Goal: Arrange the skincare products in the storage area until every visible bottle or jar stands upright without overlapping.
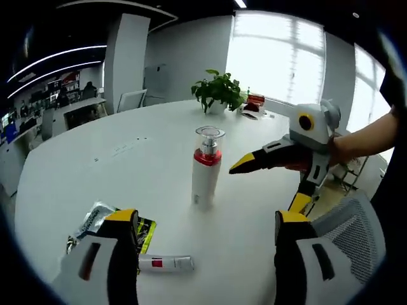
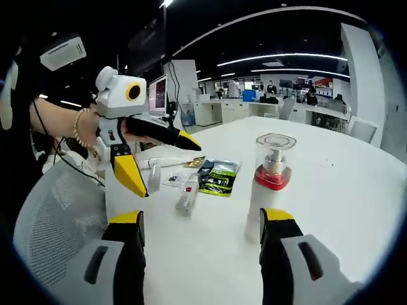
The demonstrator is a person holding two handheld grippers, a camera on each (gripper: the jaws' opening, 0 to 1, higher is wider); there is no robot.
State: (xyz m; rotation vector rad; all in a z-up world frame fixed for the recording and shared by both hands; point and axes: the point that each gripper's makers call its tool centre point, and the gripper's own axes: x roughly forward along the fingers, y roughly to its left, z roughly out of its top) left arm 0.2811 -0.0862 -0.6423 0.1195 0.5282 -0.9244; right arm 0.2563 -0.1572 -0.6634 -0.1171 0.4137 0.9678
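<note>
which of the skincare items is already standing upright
The white pump bottle with the red collar and clear cap stands upright; the small white tube lies on its side.

Smooth matt white table (image 1: 127, 165), pump bottle (image 1: 206, 166) with clear glossy plastic cap, shiny foil sachets (image 2: 216, 176), mesh chair (image 2: 57, 210)

One tall pump bottle (image 1: 206, 166) stands up; one small tube (image 1: 165, 264) lies flat; two shiny packets (image 2: 217, 176) lie by it; one green plant (image 1: 218, 89) sits far back.
</note>
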